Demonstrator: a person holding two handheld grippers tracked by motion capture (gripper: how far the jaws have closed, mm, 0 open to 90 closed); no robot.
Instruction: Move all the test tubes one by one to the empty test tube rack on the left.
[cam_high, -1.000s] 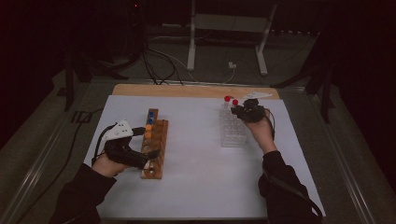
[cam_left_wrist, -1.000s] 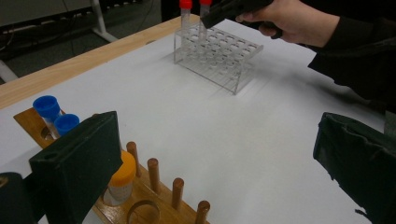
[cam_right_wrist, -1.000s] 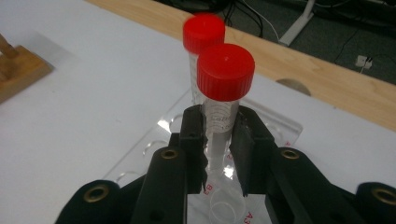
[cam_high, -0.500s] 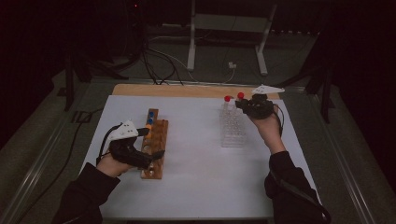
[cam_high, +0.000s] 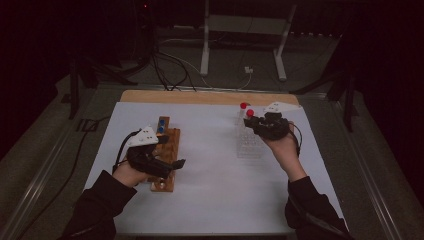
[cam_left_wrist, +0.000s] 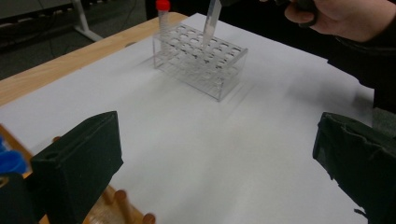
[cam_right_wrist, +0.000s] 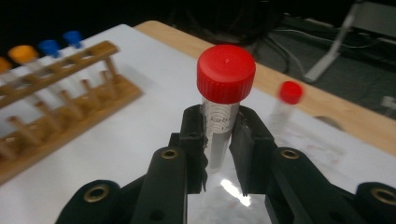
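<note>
The right tongs (cam_right_wrist: 219, 140) are clamped on a red-capped tube (cam_right_wrist: 223, 102), held upright above the clear plastic rack (cam_high: 248, 145) that stands near the far right part of the desk (cam_high: 215, 200). A second red-capped tube (cam_left_wrist: 162, 18) stands in the rack's far corner. The left tongs (cam_high: 172, 162) hang with their jaws wide apart and nothing between them, over the wooden rack (cam_high: 169, 160) of blue-capped tubes (cam_high: 161, 127) near the desk's left edge.

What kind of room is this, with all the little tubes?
Probably a lab-style workbench set up for practice: a clear tube rack, a wooden tube rack, and a red-capped tube held above a white sheet.
</note>
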